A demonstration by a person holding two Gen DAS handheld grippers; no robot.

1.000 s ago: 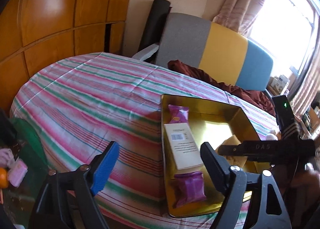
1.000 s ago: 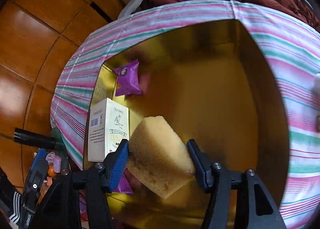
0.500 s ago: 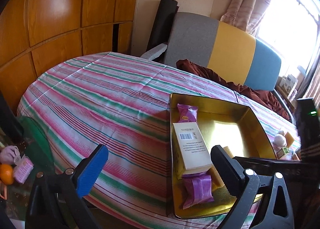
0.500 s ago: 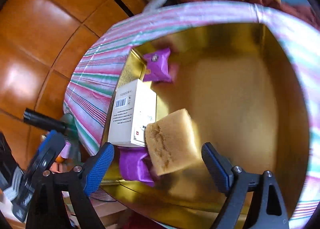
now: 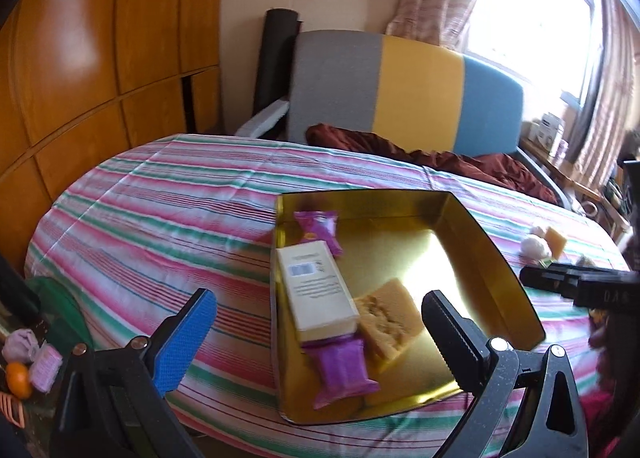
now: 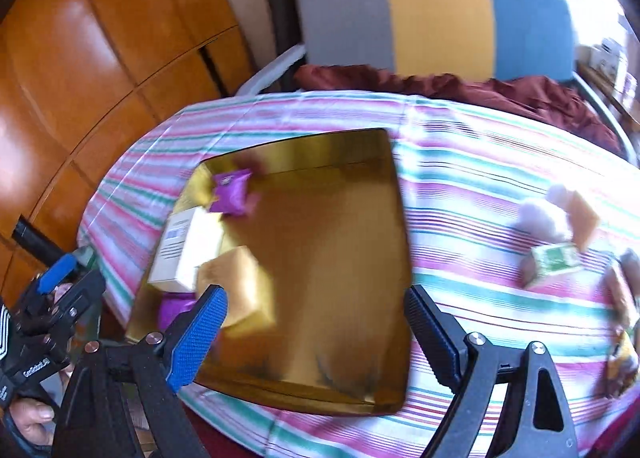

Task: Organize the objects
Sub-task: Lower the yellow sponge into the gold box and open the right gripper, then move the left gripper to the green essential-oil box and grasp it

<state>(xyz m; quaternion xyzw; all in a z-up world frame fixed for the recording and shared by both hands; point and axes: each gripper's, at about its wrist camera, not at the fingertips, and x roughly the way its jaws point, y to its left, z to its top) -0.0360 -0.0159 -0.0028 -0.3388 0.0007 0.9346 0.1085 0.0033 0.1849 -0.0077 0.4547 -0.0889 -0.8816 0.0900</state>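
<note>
Now the sponge lies in the gold tray, at the tray's near left, leaning against the white box and just beside the near purple packet. A second purple packet sits at the tray's far left corner. Everything hugs the tray's left wall, probably to keep the right half free for more.

The right gripper has just been opening; its fingers stand wide with nothing between them, above the tray's near edge, so the sponge looks released, not held. The left gripper is spread fully too and empty, hovering off the counter's near edge.

Loose items remain near the counter's right edge: a white puff, a tan block and a green carton, blurred. They are likely next for the tray.
</note>
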